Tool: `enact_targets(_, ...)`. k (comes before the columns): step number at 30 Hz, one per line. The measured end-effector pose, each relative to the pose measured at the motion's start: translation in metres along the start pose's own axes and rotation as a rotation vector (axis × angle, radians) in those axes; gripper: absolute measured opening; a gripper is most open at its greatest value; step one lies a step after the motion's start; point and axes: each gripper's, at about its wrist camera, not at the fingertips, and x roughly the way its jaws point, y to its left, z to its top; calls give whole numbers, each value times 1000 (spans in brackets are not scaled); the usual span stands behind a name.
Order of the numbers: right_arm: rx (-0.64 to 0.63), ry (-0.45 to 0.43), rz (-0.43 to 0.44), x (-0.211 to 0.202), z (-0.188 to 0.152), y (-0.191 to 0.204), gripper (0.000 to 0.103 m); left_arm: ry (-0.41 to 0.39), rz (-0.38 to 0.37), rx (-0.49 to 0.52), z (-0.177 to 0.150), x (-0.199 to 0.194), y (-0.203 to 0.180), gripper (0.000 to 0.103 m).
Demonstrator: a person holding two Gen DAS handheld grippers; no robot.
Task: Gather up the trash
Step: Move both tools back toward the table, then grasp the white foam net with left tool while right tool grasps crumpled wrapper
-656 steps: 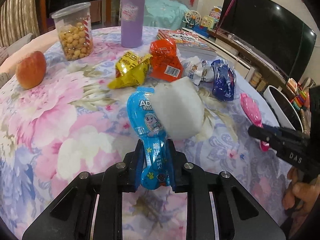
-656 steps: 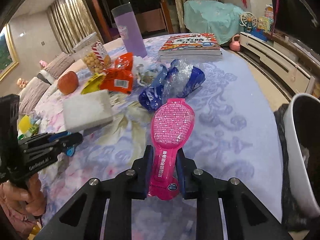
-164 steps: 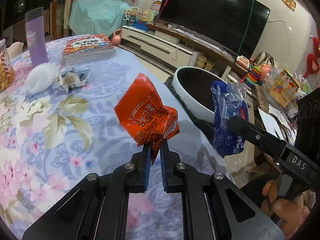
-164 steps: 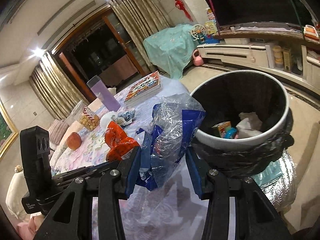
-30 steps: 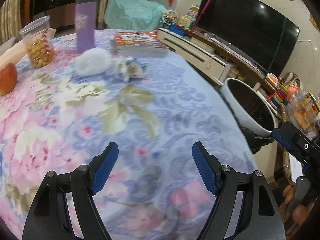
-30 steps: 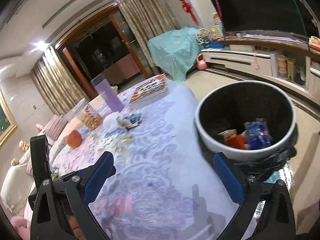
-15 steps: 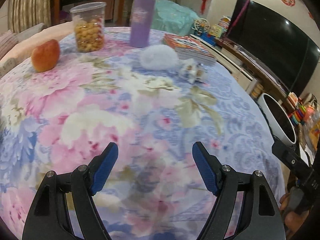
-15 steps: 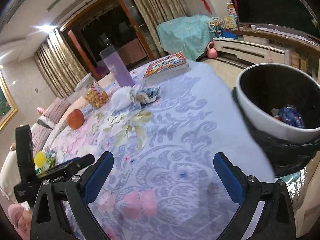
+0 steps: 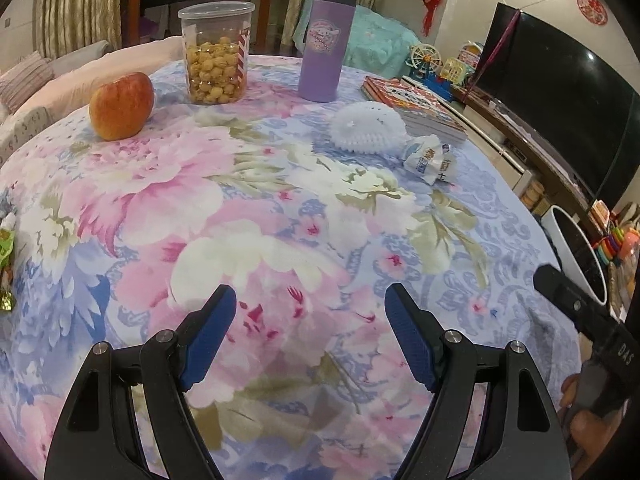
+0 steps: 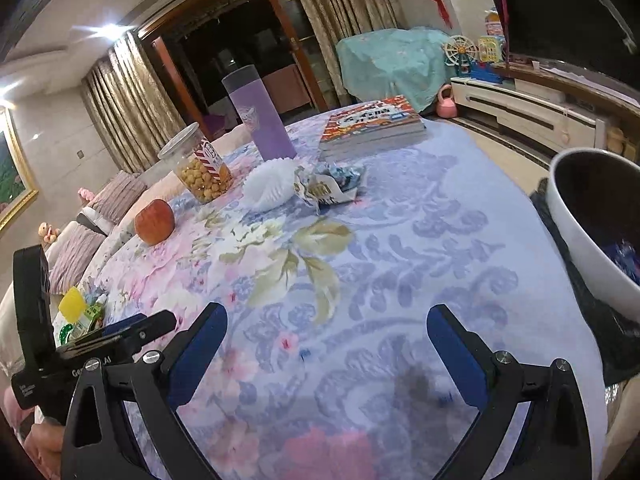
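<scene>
A crumpled white and blue wrapper [image 9: 430, 163] lies on the floral tablecloth, next to a white foam fruit net [image 9: 367, 128]; both show in the right wrist view as the wrapper [image 10: 330, 188] and the net [image 10: 270, 186]. My left gripper [image 9: 310, 308] is open and empty above the near part of the table. My right gripper [image 10: 326, 326] is open and empty near the table's right edge. The white trash bin [image 10: 588, 220] stands off the table at the right, with a blue wrapper inside; it also shows in the left wrist view [image 9: 562, 240].
An apple [image 9: 121, 105], a clear jar of snacks [image 9: 216, 54], a purple tumbler [image 9: 326, 43] and a stack of books [image 9: 416, 108] stand at the far side of the table. Small green and yellow items [image 10: 80, 312] lie at the left edge.
Both grippers have swung from the bin back toward the table; the bin has slid to the right edge of both views. Both stay open and empty.
</scene>
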Motion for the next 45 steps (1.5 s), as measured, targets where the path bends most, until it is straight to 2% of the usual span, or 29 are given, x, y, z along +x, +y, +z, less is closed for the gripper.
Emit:
enact_targets(12,-35,22,0,32,25,7,101,11,12,18,22,18,5,79)
enact_targets(22,-19,44,-5,61,46,-3,101,18,17,63,56,52,1,79)
enact_targets(29,-11,71,9,85,59,-11,101,39,-21,67,84,78,1,79)
enact_targets(35,-1,77,42,97,70,-13,101,-1,-9,107,109,94,-4,79)
enact_targets(40,-6,93,48,110,81,-15,101,-4,-22,148,128,113,-7,79)
enact_targets(42,-15,94,55,115,85,-15,100,-2,-25,154,132,121,-8,77)
enact_targets(45,-16,104,71,125,90,-18,100,17,-62,160,138,134,-11,65)
